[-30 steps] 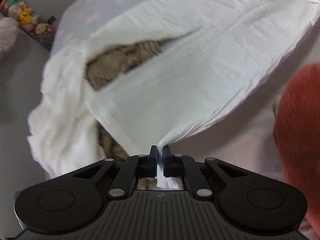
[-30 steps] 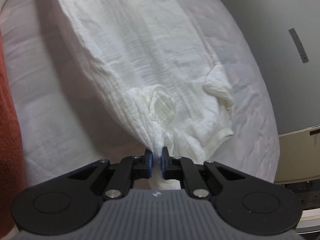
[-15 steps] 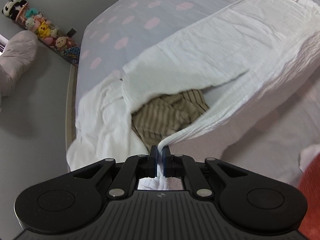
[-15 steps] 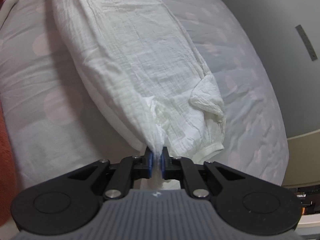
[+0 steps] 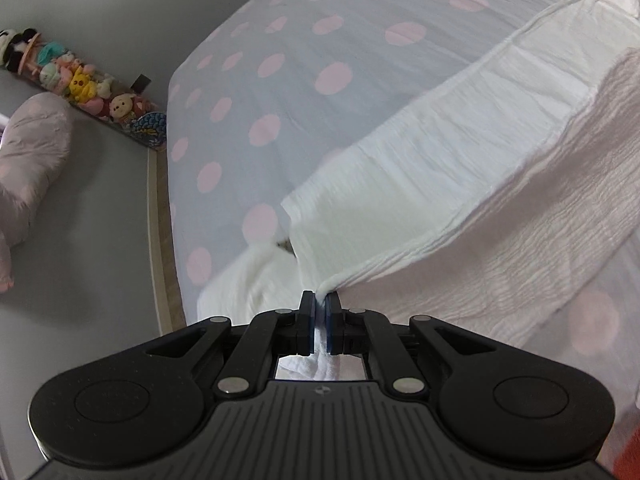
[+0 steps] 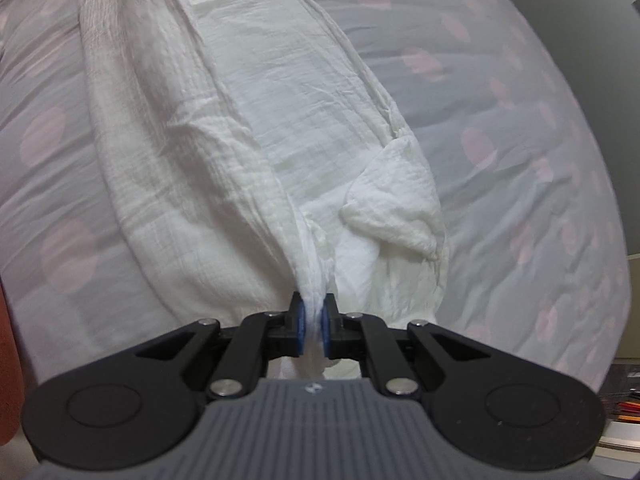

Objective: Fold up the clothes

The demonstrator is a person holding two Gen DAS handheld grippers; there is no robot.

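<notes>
left fingers (image 5: 319, 307) and right fingers (image 6: 313, 311) each clamp the white garment (image 6: 256, 128), low over the bed (image 5: 304, 52).

Two black grippers, one per view: the left gripper (image 5: 319, 304) and the right gripper (image 6: 313, 307), each with two fingers pinching white cloth. One white garment (image 5: 440, 184) stretches between them across one bed (image 5: 304, 32), whose sheet carries many pink dots, too many to count. A second white cloth (image 5: 248, 284) lies bunched near the bed's edge. One pink pillow (image 5: 32, 160) sits off the bed. One row of plush toys (image 5: 76, 80) shows about eight.
</notes>
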